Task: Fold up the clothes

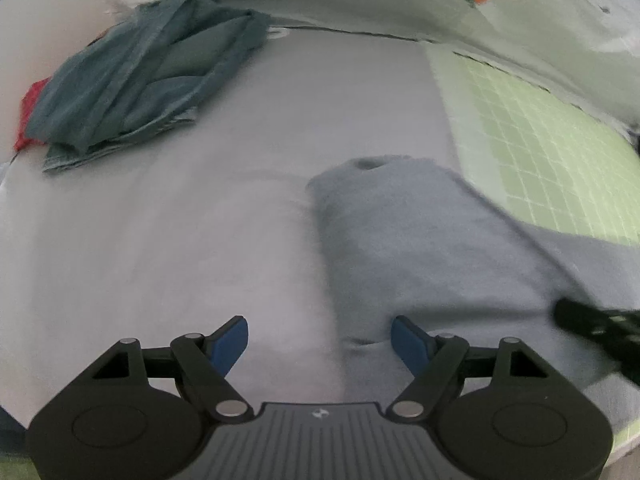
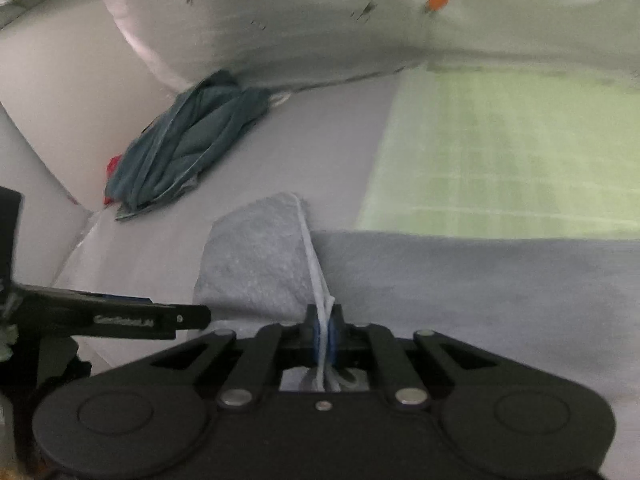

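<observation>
A pale lilac-grey bed sheet covers most of the surface, smooth and only faintly creased, and to its right lies a light green checked cover. Along the far edge a white fabric with small orange marks rises like bedding or a pillow; a plain white wall closes the left side. A crumpled teal garment sits in the far left corner against that white fabric, with a bit of red cloth peeking from under it. The grey garment lies near the front, partly across the sheet and partly on the green cover, its left end folded up. The left gripper hangs spread wide with nothing between its blue pads, just above the garment's near edge. The right gripper is clamped on a raised hem of the grey garment, pulling it up into a peak.
</observation>
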`<state>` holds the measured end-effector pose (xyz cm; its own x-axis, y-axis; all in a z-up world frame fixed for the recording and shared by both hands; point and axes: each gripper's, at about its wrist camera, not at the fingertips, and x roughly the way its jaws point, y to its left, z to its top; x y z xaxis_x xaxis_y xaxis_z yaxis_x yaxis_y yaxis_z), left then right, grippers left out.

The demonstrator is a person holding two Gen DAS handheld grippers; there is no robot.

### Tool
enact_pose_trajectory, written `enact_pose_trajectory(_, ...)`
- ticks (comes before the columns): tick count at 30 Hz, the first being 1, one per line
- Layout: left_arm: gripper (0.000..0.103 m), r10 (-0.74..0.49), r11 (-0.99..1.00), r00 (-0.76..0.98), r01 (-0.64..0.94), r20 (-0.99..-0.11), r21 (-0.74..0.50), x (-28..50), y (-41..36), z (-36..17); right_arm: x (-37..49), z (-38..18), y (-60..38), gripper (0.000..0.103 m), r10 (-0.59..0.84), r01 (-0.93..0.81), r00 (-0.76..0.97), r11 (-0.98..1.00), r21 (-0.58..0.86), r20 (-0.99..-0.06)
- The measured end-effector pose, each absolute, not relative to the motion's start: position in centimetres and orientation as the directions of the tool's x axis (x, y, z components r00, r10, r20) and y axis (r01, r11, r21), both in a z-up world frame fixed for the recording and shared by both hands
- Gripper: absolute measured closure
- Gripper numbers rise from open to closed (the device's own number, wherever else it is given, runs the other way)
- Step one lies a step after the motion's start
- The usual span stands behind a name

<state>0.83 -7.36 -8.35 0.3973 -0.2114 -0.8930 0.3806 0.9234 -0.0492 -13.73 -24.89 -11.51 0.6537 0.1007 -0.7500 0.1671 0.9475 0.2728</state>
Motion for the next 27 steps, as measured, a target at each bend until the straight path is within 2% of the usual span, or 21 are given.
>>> enact_pose_trajectory(3,0.023,-0.230,0.899,0.367,0.434,-0.901,-0.052,0.0,-8.3,-8.8,-16.3,-10.8,-26.1,0.098,0.006,0.237,0.630,0.951,0.200,-0.777)
enact_pose_trajectory(6,0.023,-0.234,0.875,0.342,0.481,-0.910,-0.045,-0.8,-9.3,-9.4,-17.2,-12.8,-27.4,0.097,-0.028,0.332,0.546,0.925,0.185,-0.837)
enact_pose_trajectory(7,0.023,-0.231,0.869,0.339,0.493,-0.912,-0.037,-1.0,-9.5,-9.6,-17.3,-13.0,-27.6,0.093,-0.033,0.354,0.544,0.915,0.193,-0.839)
enact_pose_trajectory(9,0.023,-0.225,0.859,0.339,0.511,-0.913,-0.022,-1.5,-9.7,-9.7,-17.3,-13.0,-27.9,0.073,-0.044,0.377,0.569,0.902,0.212,-0.821)
enact_pose_trajectory(10,0.023,-0.225,0.856,0.338,0.516,-0.914,-0.020,-1.7,-9.6,-9.8,-17.3,-12.7,-27.9,0.056,-0.053,0.374,0.590,0.902,0.215,-0.806)
enact_pose_trajectory(11,0.023,-0.223,0.855,0.338,0.519,-0.914,-0.017,-1.8,-9.5,-9.8,-17.1,-12.5,-27.9,0.053,-0.055,0.366,0.612,0.904,0.221,-0.789)
enact_pose_trajectory(13,0.023,-0.217,0.856,0.340,0.517,-0.915,-0.011,-1.9,-9.4,-9.8,-16.0,-12.5,-27.8,0.054,-0.040,0.332,0.644,0.914,0.232,-0.764)
enact_pose_trajectory(15,0.023,-0.215,0.859,0.343,0.513,-0.914,-0.010,-1.8,-9.2,-9.7,-14.8,-12.6,-27.8,0.050,-0.022,0.297,0.670,0.924,0.241,-0.742)
enact_pose_trajectory(17,0.023,-0.216,0.858,0.352,0.514,-0.911,-0.005,-1.7,-9.1,-9.5,-13.0,-13.2,-27.9,0.041,0.013,0.267,0.683,0.926,0.266,-0.730)
enact_pose_trajectory(19,0.023,-0.217,0.855,0.363,0.518,-0.906,0.003,-1.5,-9.0,-9.2,-11.0,-13.9,-28.1,0.040,0.049,0.249,0.686,0.921,0.298,-0.726)
enact_pose_trajectory(21,0.023,-0.218,0.854,0.375,0.521,-0.901,0.010,-1.4,-8.9,-8.9,-9.8,-14.6,-28.1,0.047,0.094,0.236,0.686,0.909,0.342,-0.722)
enact_pose_trajectory(23,0.023,-0.218,0.856,0.384,0.517,-0.897,0.013,-0.9,-9.1,-8.7,-9.3,-15.2,-28.1,0.089,0.132,0.228,0.682,0.896,0.381,-0.720)
enact_pose_trajectory(24,0.023,-0.221,0.857,0.387,0.515,-0.895,0.012,-0.6,-9.2,-8.6,-9.4,-15.2,-27.9,0.094,0.133,0.228,0.683,0.895,0.384,-0.718)
enact_pose_trajectory(27,0.023,-0.239,0.855,0.392,0.518,-0.888,-0.001,-0.1,-9.7,-8.3,-11.3,-13.7,-28.2,0.096,0.071,0.244,0.735,0.900,0.361,-0.674)
